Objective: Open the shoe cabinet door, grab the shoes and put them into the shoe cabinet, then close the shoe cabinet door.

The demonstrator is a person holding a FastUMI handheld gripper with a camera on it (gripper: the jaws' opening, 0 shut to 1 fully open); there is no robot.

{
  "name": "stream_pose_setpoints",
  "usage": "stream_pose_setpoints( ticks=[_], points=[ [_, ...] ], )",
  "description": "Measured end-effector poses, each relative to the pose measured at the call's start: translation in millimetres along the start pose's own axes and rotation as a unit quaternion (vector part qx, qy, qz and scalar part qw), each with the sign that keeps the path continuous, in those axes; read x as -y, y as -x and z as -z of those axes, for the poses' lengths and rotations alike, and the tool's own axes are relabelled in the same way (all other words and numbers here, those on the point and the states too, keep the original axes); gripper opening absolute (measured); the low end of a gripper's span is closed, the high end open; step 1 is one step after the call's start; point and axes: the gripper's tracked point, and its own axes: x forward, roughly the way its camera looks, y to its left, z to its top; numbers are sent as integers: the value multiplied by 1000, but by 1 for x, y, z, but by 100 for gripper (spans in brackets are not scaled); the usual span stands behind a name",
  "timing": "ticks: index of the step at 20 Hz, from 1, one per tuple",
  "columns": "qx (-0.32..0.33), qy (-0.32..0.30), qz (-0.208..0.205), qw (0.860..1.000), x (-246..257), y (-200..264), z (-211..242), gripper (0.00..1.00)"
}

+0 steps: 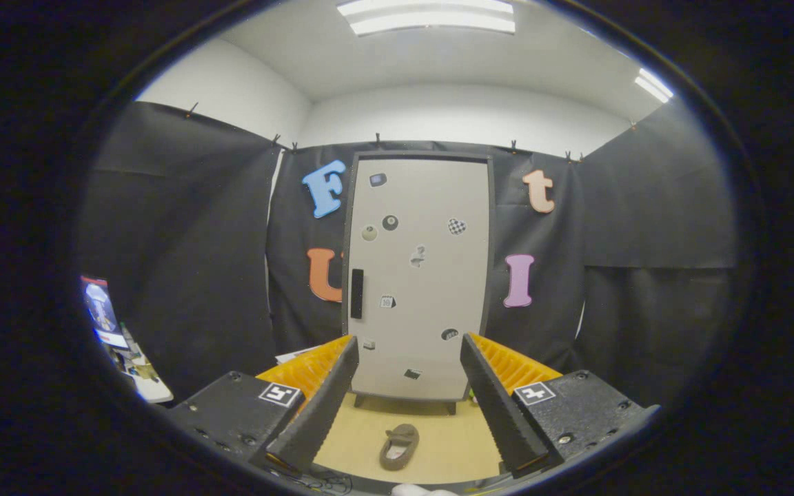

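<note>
Tall pale grey shoe cabinet (419, 275) with dark frame stands against booth wall, door shut, black vertical handle (356, 293) at door's left edge, small stickers on front. Contents hidden. Gripper (409, 396) fingers spread wide, gripping nothing. Brown slipper-like shoe (399, 446) lies on light wooden floor (452, 441) between fingers, short of cabinet.

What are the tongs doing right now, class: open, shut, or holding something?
Tongs: open, holding nothing; the shoe lies on the floor between the fingers, untouched, before the closed cabinet door.
</note>
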Motion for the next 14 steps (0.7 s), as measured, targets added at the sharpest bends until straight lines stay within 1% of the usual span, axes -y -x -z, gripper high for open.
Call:
stream_pose_setpoints(
  ticks=[4,7,10,14],
  points=[
    [2,0,3,1000,-6,-15,1,98],
    [1,4,-3,1000,-14,-38,1,98],
    [5,4,-14,1000,-23,-69,1,98],
    [-2,5,-37,999,-36,-124,11,98]
  ],
)
